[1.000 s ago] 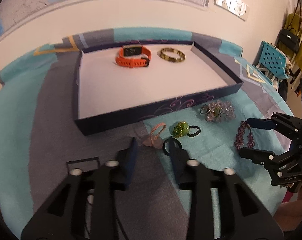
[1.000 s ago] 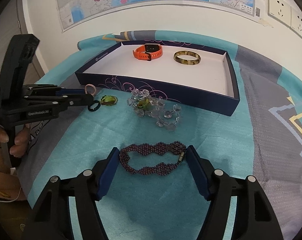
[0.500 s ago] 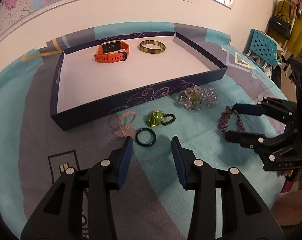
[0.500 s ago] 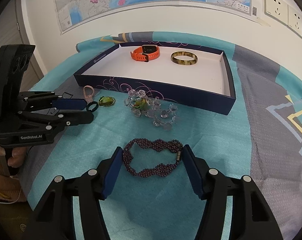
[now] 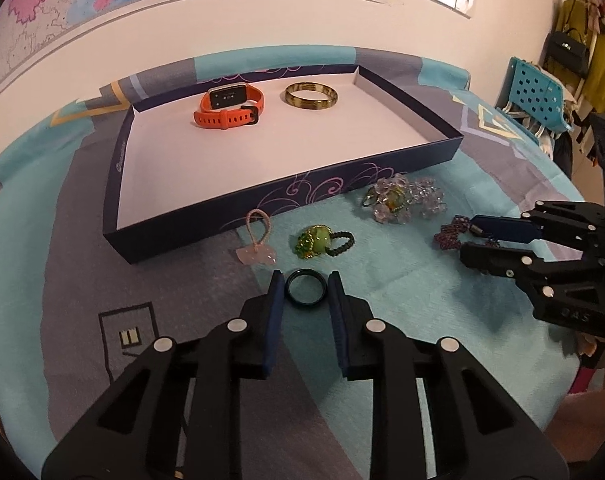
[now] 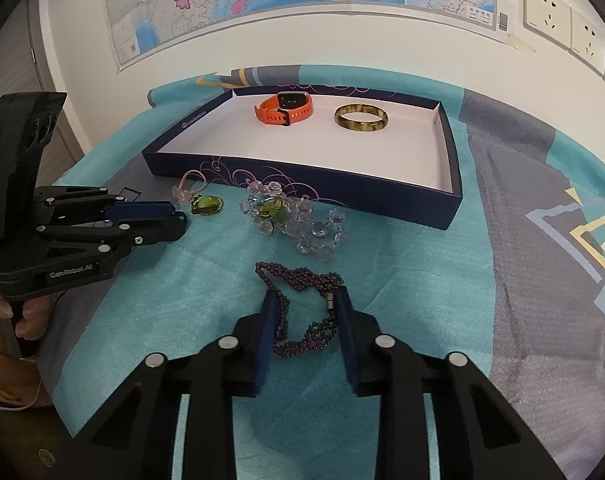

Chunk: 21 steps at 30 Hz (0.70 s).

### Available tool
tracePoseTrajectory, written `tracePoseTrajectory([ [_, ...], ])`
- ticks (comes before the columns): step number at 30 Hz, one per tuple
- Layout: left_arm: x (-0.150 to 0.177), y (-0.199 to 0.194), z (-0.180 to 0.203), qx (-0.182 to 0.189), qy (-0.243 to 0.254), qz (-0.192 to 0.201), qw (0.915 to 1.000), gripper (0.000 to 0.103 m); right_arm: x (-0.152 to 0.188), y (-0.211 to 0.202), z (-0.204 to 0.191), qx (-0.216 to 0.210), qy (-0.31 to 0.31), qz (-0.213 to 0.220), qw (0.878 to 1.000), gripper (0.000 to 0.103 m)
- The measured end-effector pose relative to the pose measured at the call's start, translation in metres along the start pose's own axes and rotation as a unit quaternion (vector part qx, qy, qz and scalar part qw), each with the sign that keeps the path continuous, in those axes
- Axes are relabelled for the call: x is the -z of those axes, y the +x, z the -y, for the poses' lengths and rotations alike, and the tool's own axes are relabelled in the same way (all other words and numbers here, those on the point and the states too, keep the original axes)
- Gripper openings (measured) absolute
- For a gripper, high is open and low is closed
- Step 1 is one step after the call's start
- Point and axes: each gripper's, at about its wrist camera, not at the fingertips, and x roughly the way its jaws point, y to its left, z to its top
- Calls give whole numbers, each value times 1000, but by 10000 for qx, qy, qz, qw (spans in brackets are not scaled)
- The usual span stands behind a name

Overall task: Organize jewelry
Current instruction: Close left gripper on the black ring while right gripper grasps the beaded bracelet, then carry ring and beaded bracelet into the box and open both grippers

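A dark green ring (image 5: pixel 305 289) lies on the teal cloth, and my left gripper (image 5: pixel 305 280) is closing on it, both pads touching its sides. My right gripper (image 6: pixel 307 300) is closing too, squeezing the bunched purple bead bracelet (image 6: pixel 302 280) between its pads. The navy tray (image 5: pixel 262 208) behind holds an orange watch (image 5: pixel 230 110) and an amber bangle (image 5: pixel 311 96). In front of it lie a pink charm cord (image 5: pixel 257 240), a green stone ring (image 5: pixel 316 242) and a crystal bead bracelet (image 5: pixel 402 198). From the side, the left gripper (image 6: pixel 180 216) hides the dark ring.
A person's hand (image 6: pixel 22 316) holds the left gripper's handle. A blue perforated chair (image 5: pixel 536 92) and hanging bags stand beyond the table's right edge. A map and wall sockets (image 6: pixel 546 12) are on the wall behind the tray.
My left gripper moved forward around the dark ring and narrowed onto it. The right jaws closed in, bunching the purple bracelet from a wide loop into a narrow one.
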Motion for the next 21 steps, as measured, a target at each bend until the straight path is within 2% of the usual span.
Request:
tracePoseTrajectory([
  [2, 0, -2, -2, 85, -62, 20, 9999, 23, 0, 0, 0, -82, 10, -8, 10000, 6],
  [11, -5, -18, -6, 305, -136, 228, 9992, 23, -9, -18, 4, -134, 34, 254, 9996, 6],
  [21, -25, -35, -11, 201, -60, 574, 9981, 23, -41, -35, 8, -46, -198, 655, 9976, 5],
])
